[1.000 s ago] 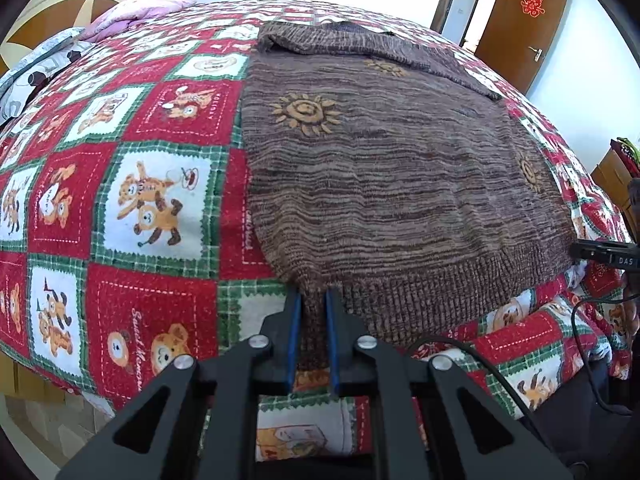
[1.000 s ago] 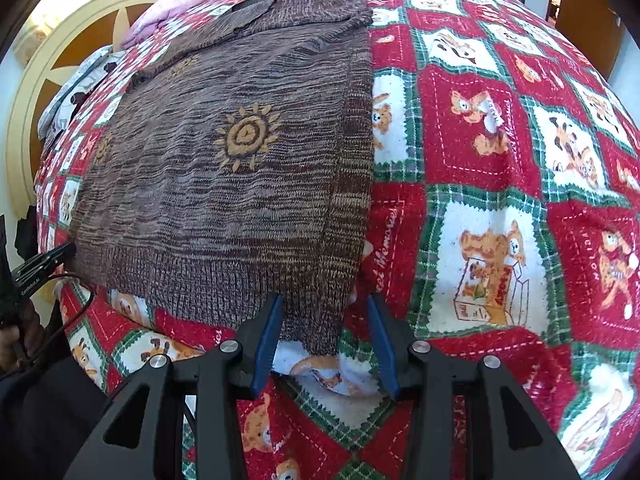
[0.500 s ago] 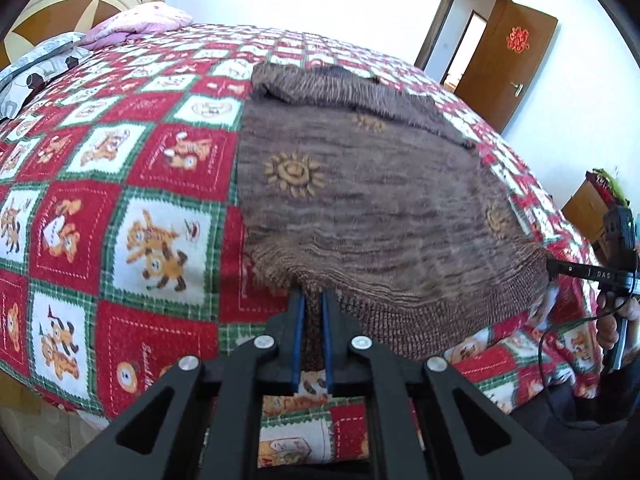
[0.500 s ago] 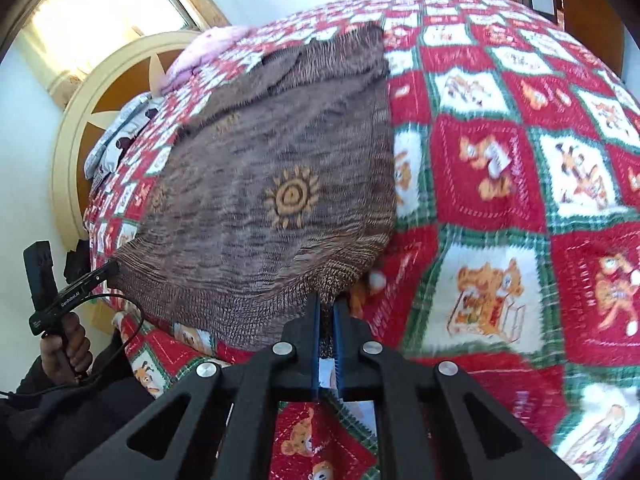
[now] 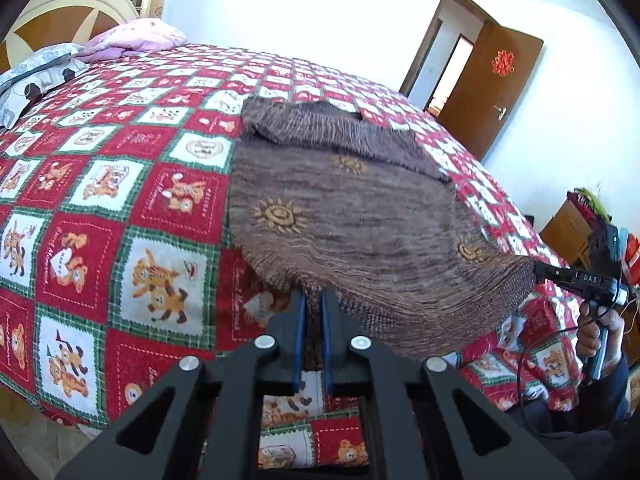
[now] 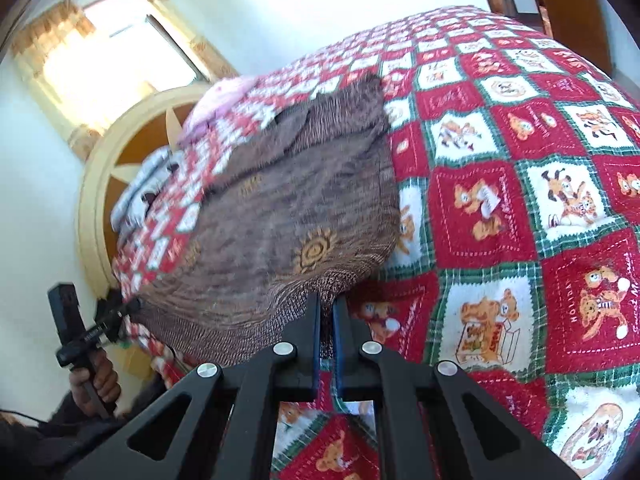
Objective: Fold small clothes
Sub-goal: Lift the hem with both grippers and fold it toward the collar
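While the brown knit sweater point(image 5: 352, 216) is lying spread over the bed's teddy-bear quilt point(image 5: 120, 208), its ribbed hem is hanging raised off the quilt at both near corners. The left gripper point(image 5: 311, 312) is clamping one hem corner, jaws narrowed to a slit with knit pinched between the blue pads. The right gripper point(image 6: 327, 314) is doing the same at the other corner: its jaws have just been closing and are now pressing on the hem fabric between them. Between the two grips the hem is sagging in a shallow arc. Ahead of the jaws, the sweater body with its sun motifs is sitting flat, a sleeve folded across the far end. In the left view the other gripper's tip is showing to the right of the jaws, gripping the hem, with a hand point(image 5: 600, 328) on its handle. Beyond the sweater, pillows point(image 5: 132, 40) and a round headboard point(image 6: 104, 208) are sitting at the far left; a brown door point(image 5: 488, 88) is standing open at far right.
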